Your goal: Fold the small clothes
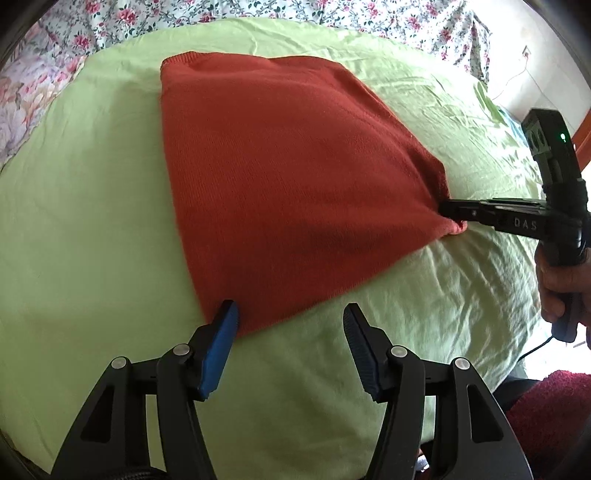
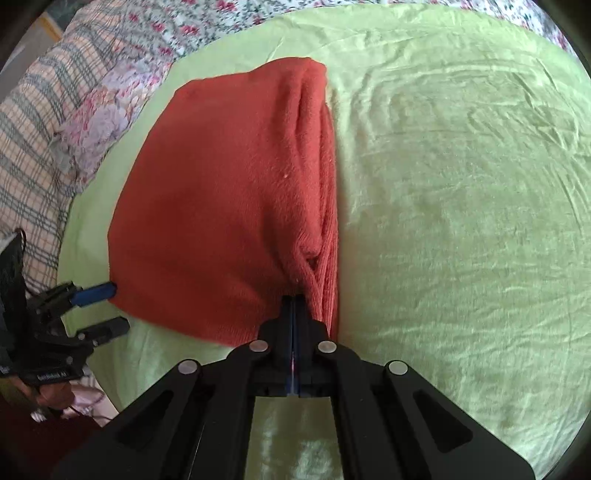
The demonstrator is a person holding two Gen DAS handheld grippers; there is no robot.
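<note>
A rust-red knit garment (image 1: 288,177) lies folded on the green sheet (image 1: 92,240). My left gripper (image 1: 290,314) is open over its near corner, the blue pad (image 1: 221,332) resting at the cloth's edge and the other finger over bare sheet. At the right, my right gripper (image 1: 448,212) is shut on the garment's right corner, pulling it into a point. In the right wrist view the right gripper (image 2: 293,295) pinches the bunched, layered edge of the garment (image 2: 221,206). The left gripper (image 2: 118,306) stands open at the cloth's left corner.
Floral bedding (image 1: 332,14) borders the green sheet at the back, and a plaid blanket (image 2: 33,147) lies at the left. A hand (image 1: 557,288) holds the right gripper's handle, with a cable below. Dark red fabric (image 1: 554,410) sits at lower right. Bare sheet (image 2: 461,221) stretches right of the garment.
</note>
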